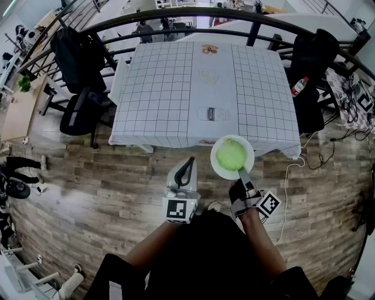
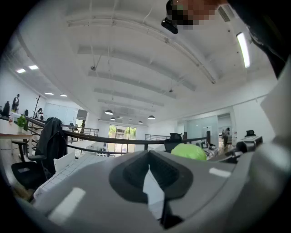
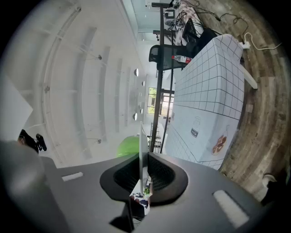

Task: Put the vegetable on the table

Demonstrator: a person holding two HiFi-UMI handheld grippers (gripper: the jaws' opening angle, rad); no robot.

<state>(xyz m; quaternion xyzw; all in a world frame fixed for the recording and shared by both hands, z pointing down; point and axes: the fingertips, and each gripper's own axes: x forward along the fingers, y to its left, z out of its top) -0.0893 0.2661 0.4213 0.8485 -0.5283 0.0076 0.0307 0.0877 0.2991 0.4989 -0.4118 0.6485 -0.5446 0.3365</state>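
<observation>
A round green vegetable [image 1: 230,155] lies on a white plate [image 1: 218,169], held in the air just before the near edge of the checked table [image 1: 170,94]. My right gripper [image 1: 242,174] is shut on the plate's near rim. In the right gripper view the thin plate edge [image 3: 141,145] stands between the pads, with the vegetable [image 3: 128,146] to its left and the table [image 3: 209,86] beyond. My left gripper [image 1: 188,164] hovers to the left of the plate, shut and holding nothing. The left gripper view shows the vegetable [image 2: 188,151] to the right of the jaws.
Black office chairs stand at the table's left [image 1: 79,64] and right [image 1: 310,64]. A curved dark railing [image 1: 193,14] runs behind the table. A red-capped bottle [image 1: 299,86] sits by the right chair. Cables [image 1: 319,155] trail on the wooden floor at right.
</observation>
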